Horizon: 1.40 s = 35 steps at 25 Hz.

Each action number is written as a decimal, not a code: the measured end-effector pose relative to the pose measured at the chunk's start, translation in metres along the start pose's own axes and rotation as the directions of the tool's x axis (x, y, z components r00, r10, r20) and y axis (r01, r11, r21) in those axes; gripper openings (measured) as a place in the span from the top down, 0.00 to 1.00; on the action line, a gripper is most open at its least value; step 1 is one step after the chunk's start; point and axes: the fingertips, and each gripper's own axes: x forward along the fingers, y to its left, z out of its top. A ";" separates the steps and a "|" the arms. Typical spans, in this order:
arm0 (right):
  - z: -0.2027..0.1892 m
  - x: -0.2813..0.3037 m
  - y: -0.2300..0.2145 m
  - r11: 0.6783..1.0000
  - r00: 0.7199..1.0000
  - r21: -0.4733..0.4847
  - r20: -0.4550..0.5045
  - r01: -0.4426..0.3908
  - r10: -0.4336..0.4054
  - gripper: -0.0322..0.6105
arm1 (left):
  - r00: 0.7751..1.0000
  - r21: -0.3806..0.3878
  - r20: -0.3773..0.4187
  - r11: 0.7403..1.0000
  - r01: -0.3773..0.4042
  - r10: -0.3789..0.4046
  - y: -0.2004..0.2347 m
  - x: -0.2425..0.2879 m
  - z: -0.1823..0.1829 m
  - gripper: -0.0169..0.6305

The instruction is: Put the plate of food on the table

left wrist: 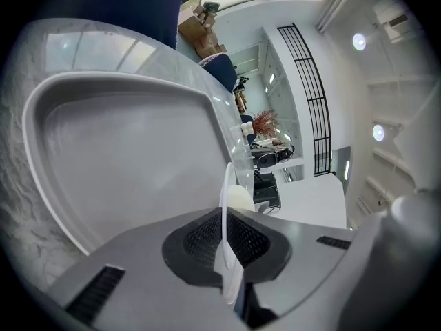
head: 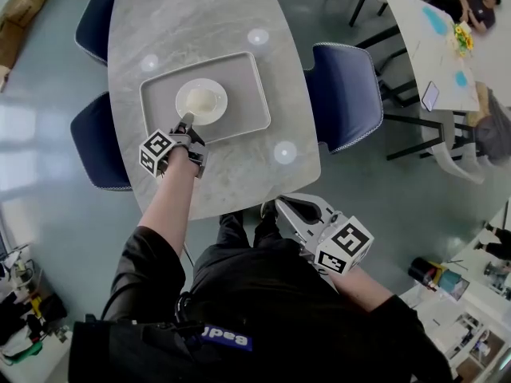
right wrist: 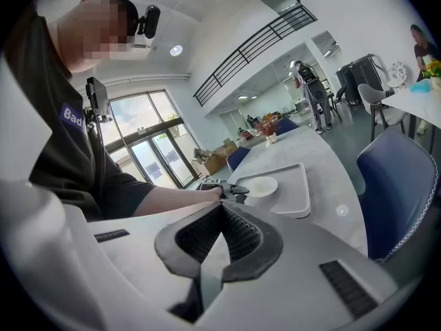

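Left gripper (left wrist: 227, 254): we see its jaws pinching the near rim of the plate (head: 218, 107).
Plate: we find it, with the food (head: 201, 100), in the tray (head: 243, 86) on the table (head: 239, 174).
Right gripper (right wrist: 219, 209): jaws pressed together on nothing, off the table's near edge.

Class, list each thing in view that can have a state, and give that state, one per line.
plate: resting on the tray, carrying pale food.
tray: flat on the table.
left hand-held gripper: shut on the plate's rim.
right hand-held gripper: shut, empty, off the table.
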 end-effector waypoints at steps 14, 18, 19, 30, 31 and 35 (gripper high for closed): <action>-0.006 0.001 -0.009 1.000 1.000 0.024 -0.004 0.011 -0.011 0.93 | 0.999 0.059 -0.015 0.997 -0.048 0.049 0.007 0.012 0.001 0.95; -0.005 0.002 -0.014 0.999 1.000 0.030 -0.005 0.015 -0.014 0.93 | 0.997 0.082 -0.024 0.994 -0.076 0.078 0.006 0.016 0.004 0.95; -0.005 0.002 -0.014 0.999 1.000 0.030 -0.005 0.015 -0.015 0.93 | 0.996 0.087 -0.028 0.993 -0.085 0.088 0.007 0.016 0.005 0.95; 0.003 0.008 -0.016 0.999 0.999 0.022 0.015 0.035 -0.036 0.93 | 0.980 0.155 -0.065 0.973 -0.174 0.185 0.013 0.019 0.014 0.93; 0.003 0.008 -0.017 0.999 0.999 0.024 0.018 0.037 -0.037 0.93 | 0.980 0.164 -0.070 0.971 -0.175 0.189 0.014 0.019 0.015 0.91; 0.007 0.009 -0.020 0.998 0.999 0.036 0.031 0.043 -0.044 0.93 | 0.971 0.205 -0.095 0.959 -0.197 0.220 0.016 0.021 0.019 0.88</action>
